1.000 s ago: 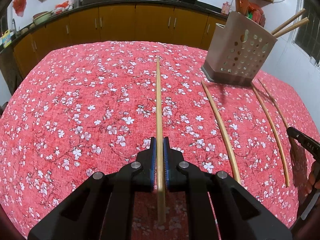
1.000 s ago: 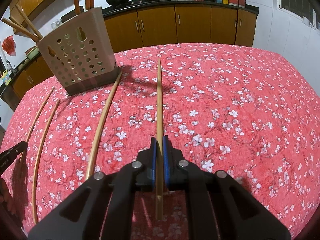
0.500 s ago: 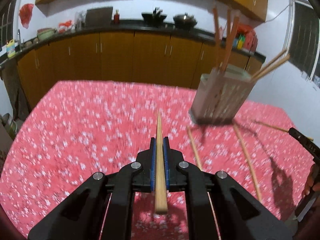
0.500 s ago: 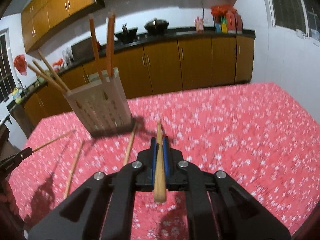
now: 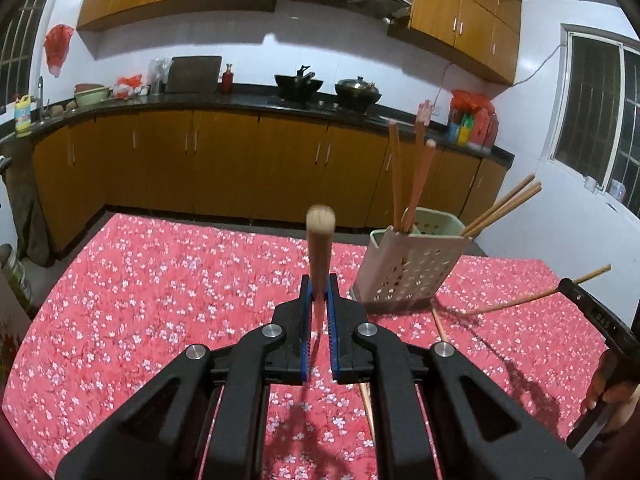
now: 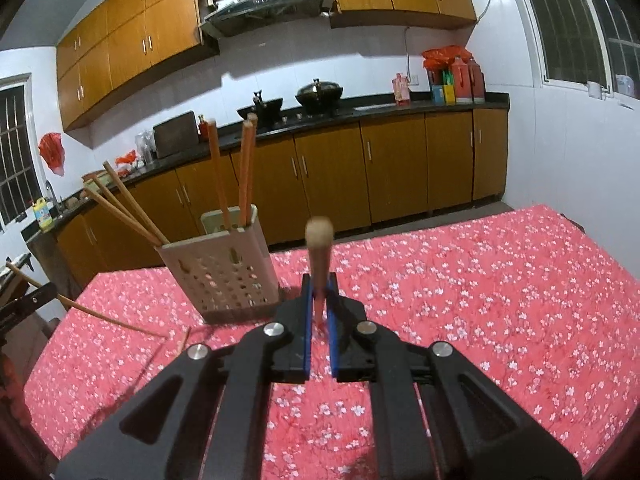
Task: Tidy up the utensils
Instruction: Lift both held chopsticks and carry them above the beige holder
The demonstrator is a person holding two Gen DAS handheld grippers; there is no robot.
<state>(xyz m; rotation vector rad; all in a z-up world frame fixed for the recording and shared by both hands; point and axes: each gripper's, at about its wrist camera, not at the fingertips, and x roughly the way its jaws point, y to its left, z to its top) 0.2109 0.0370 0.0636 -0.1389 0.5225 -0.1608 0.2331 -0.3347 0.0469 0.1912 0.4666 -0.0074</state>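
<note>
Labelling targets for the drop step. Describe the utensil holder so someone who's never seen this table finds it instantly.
On the red floral tablecloth, look toward the far edge nearest the counter. The holder is the pale, upright plastic box standing there, with chopsticks poking out of its top. It's the only standing thing on the table, and its walls are punched with rows of holes.

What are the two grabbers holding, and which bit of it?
Each holds one wooden chopstick. The left gripper pinches its chopstick partway along the shaft, thick end sticking up. The right gripper grips its chopstick the same way.
</note>
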